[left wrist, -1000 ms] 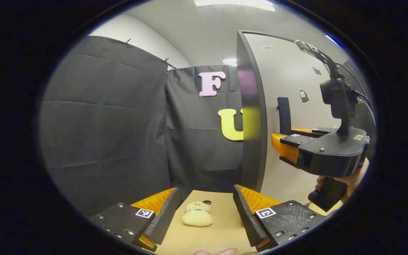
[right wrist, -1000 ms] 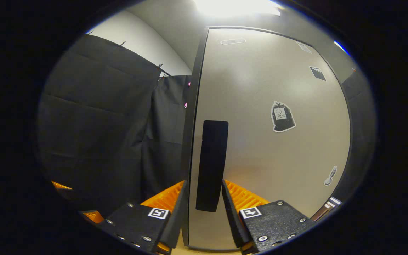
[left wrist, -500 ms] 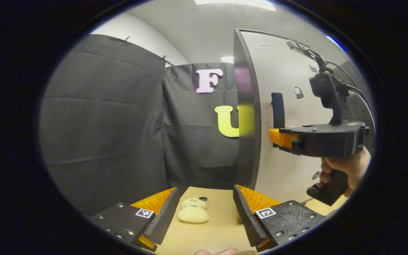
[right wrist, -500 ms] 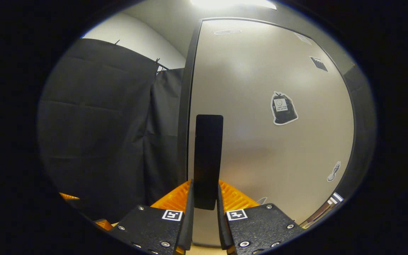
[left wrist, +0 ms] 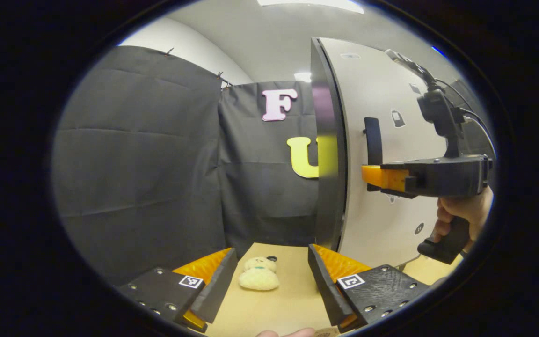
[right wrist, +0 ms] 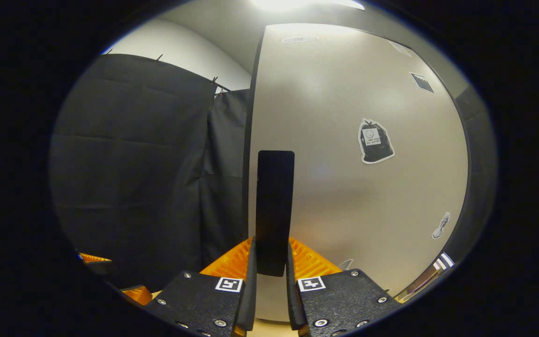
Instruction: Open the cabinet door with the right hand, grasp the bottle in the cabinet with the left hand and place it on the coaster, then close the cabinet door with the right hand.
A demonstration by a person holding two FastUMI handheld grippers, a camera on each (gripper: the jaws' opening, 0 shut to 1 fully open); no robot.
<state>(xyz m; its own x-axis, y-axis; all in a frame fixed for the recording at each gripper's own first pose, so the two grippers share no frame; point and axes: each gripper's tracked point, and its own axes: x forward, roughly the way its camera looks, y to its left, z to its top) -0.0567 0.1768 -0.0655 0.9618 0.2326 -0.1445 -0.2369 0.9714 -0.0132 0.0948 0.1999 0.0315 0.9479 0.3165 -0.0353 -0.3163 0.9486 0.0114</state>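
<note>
The left gripper (left wrist: 269,285) hangs open above a cream plush snowman toy (left wrist: 259,280) on the tan tabletop (left wrist: 288,299).

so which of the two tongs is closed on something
The right tongs: both fingers press the black door handle of the cabinet door. The left tongs stand open with nothing between them, over the table near a plush toy.

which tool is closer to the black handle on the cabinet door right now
Right. The right tool is closed on the door handle, one finger pressed on each side. The left tool hangs open over the table, beside the door's edge, apart from the handle.
</note>
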